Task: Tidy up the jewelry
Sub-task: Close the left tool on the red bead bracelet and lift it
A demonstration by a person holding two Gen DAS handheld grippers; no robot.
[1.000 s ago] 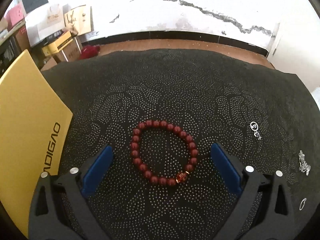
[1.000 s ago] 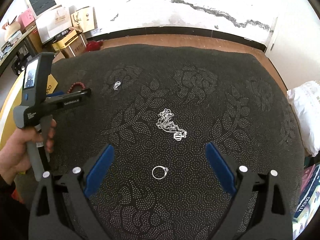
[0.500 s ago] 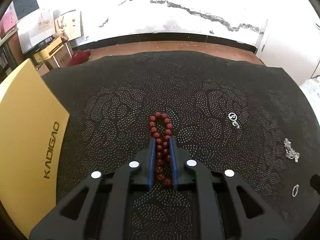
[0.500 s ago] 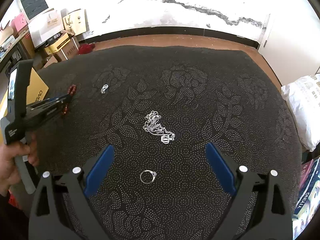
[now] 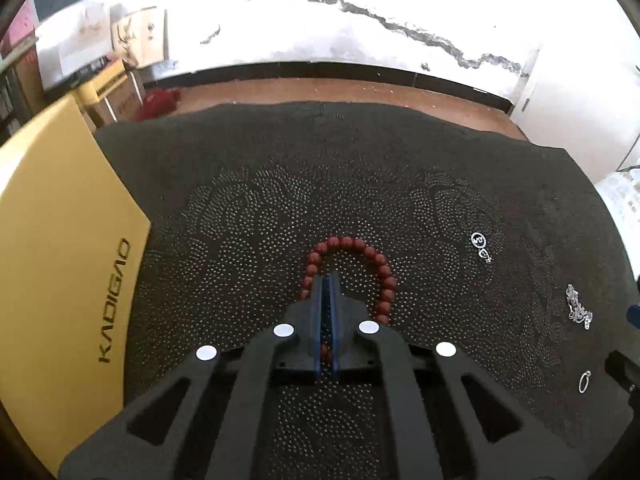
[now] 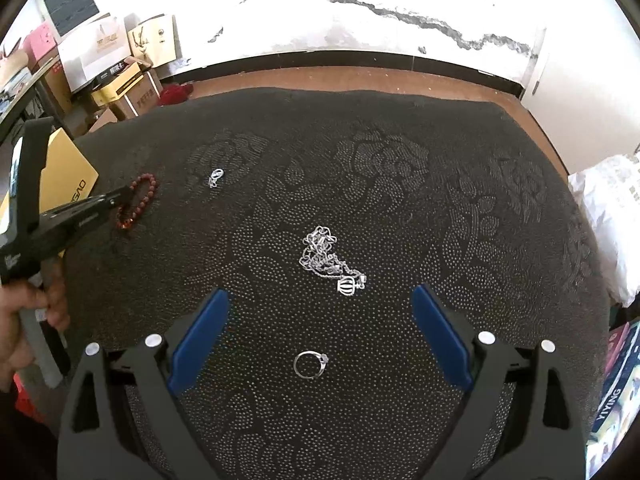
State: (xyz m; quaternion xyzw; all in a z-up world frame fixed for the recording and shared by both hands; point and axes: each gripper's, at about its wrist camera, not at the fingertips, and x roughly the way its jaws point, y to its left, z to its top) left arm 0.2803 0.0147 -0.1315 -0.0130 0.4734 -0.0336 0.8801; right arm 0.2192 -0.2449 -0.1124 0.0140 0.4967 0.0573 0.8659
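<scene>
A dark red bead bracelet loops out past my left gripper, whose blue pads are shut on part of it; beads show in the slit between the pads. In the right wrist view the same bracelet hangs tilted from the left gripper, just above the cloth. My right gripper stands open over the cloth, nothing between its fingers. A silver ring lies between them, nearer the camera. A tangled silver necklace with a cage pendant lies just beyond the fingertips.
A dark patterned cloth covers the table. A yellow box sits at its left edge. Small silver earrings lie farther back left. Cardboard boxes stand on the floor behind, and a white bag lies at the right.
The left gripper went from wide open around the flat bracelet to shut on it, squeezing the ring of beads, then lifted slightly so the loop spread again. The right gripper stayed open.
</scene>
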